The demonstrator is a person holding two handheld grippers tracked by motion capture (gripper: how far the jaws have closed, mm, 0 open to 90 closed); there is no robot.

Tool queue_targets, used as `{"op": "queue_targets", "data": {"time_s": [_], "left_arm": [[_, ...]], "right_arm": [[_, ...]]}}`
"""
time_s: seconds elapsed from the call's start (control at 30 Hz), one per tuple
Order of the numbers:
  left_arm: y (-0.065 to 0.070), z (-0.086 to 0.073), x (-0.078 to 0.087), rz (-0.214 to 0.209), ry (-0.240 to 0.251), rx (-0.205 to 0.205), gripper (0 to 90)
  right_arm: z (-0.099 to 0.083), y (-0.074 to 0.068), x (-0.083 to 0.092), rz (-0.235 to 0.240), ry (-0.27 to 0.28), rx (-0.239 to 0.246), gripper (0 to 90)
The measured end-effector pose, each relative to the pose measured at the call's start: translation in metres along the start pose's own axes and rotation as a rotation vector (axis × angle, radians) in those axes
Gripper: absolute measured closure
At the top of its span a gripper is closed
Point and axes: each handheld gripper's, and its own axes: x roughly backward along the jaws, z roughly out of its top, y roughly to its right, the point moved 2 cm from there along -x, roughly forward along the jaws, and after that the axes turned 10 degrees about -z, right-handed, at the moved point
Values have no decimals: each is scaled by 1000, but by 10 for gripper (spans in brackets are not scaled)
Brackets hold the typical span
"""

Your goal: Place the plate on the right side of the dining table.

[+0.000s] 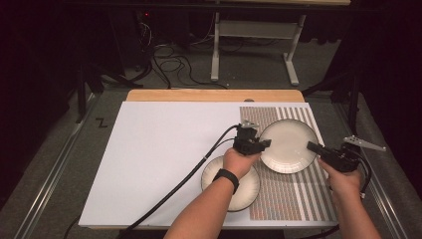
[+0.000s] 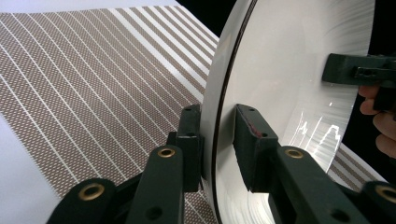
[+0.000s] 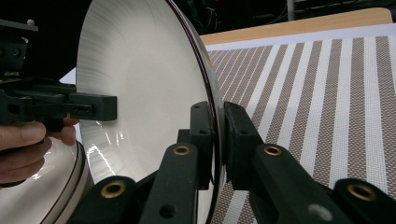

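A lab or recording studio: black curtains (image 1: 30, 74) enclose a white-topped surface (image 1: 159, 164), loose cables (image 1: 171, 64) sprawl on the grey carpet (image 1: 249, 69), and a metal stand's frame (image 1: 254, 45) sits behind.

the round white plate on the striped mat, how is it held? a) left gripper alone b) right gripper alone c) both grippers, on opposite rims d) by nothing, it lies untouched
c: the round white plate has the left gripper on its left rim and the right gripper on its right rim, and each gripper view shows its own jaws straddling the rim.
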Motion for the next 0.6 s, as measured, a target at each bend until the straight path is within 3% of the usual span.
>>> {"op": "queue_targets", "data": {"time_s": [0.6], "left_arm": [[-1, -6, -11, 41, -69, -3, 724]], "right_arm": [[-11, 8, -3, -20, -14, -7, 849]]}}
